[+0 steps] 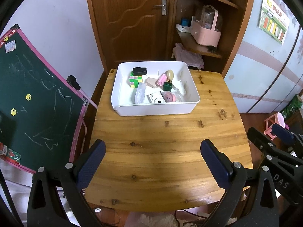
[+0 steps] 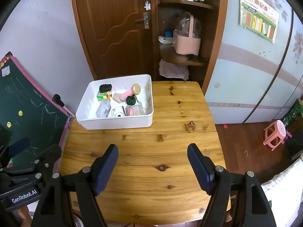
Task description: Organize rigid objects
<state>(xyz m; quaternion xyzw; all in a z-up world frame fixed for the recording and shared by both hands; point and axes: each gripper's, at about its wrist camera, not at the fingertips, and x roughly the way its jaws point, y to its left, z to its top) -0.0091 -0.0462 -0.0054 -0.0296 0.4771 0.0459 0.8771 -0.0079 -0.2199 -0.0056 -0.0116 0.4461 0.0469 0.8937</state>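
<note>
while both jaws gape, white bin [image 1: 155, 109] lies crosswise — long axis left-right.

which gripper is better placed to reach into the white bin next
Left, probably. The bin lies straight ahead between the left gripper's open fingers, while it sits left of the right gripper's line. Both are open and hold nothing.

Left gripper [image 1: 152, 158] and right gripper [image 2: 152, 163] each have a black plastic frame with triangular cutouts, round silver screws at the joints, and two dark navy ribbed finger pads [image 2: 106, 168]. White lettering reads "GenRobot.AI" and "DAS".
</note>
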